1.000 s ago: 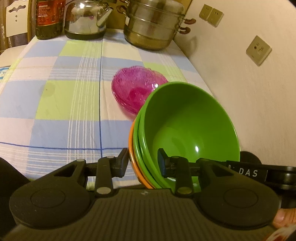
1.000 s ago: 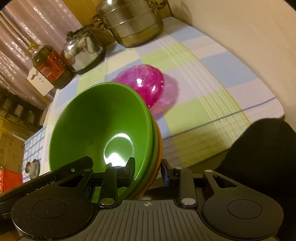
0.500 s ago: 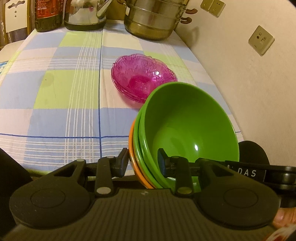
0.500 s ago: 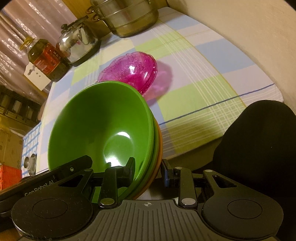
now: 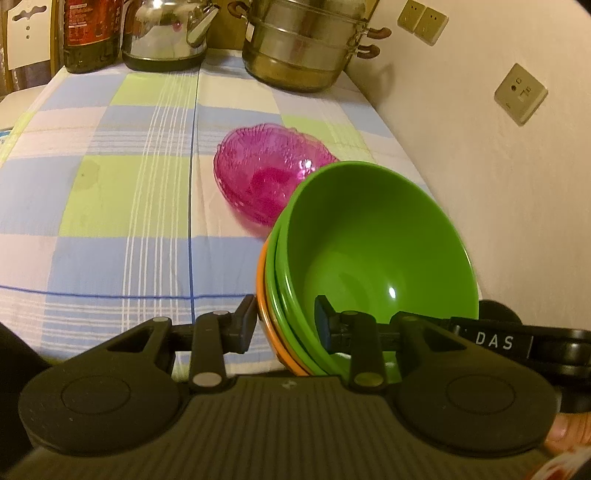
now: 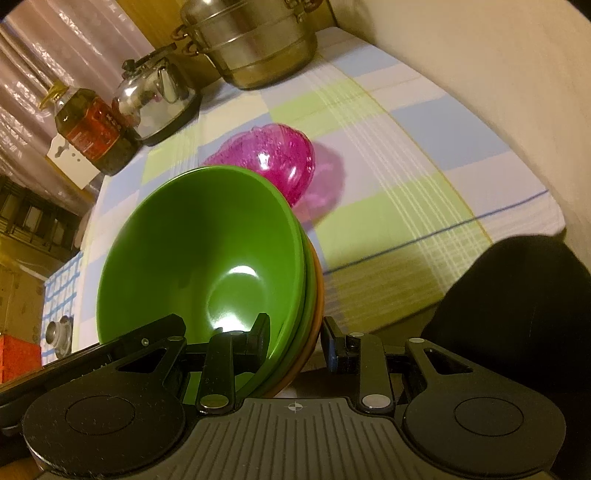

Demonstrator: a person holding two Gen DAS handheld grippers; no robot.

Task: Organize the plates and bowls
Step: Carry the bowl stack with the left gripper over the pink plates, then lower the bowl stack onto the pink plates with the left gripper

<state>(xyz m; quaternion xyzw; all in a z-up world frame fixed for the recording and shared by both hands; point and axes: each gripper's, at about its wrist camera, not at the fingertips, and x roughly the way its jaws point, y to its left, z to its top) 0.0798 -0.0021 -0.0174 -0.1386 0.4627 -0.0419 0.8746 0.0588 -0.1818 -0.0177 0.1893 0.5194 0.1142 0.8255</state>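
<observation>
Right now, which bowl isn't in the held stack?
The pink glass bowl: it sits alone on the tablecloth, beyond the green-and-orange stack both tongs grip.

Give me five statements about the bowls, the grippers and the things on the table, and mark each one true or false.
1. Both the left gripper and the right gripper clamp the rim of the bowl stack. True.
2. The stack's outermost bowl is pink. False: it is orange.
3. The pink glass bowl sits on the checked tablecloth. True.
4. The steamer pot is nested in the stack. False: it stands at the table's far end.
5. The kettle lies tipped over. False: it stands upright.
</observation>
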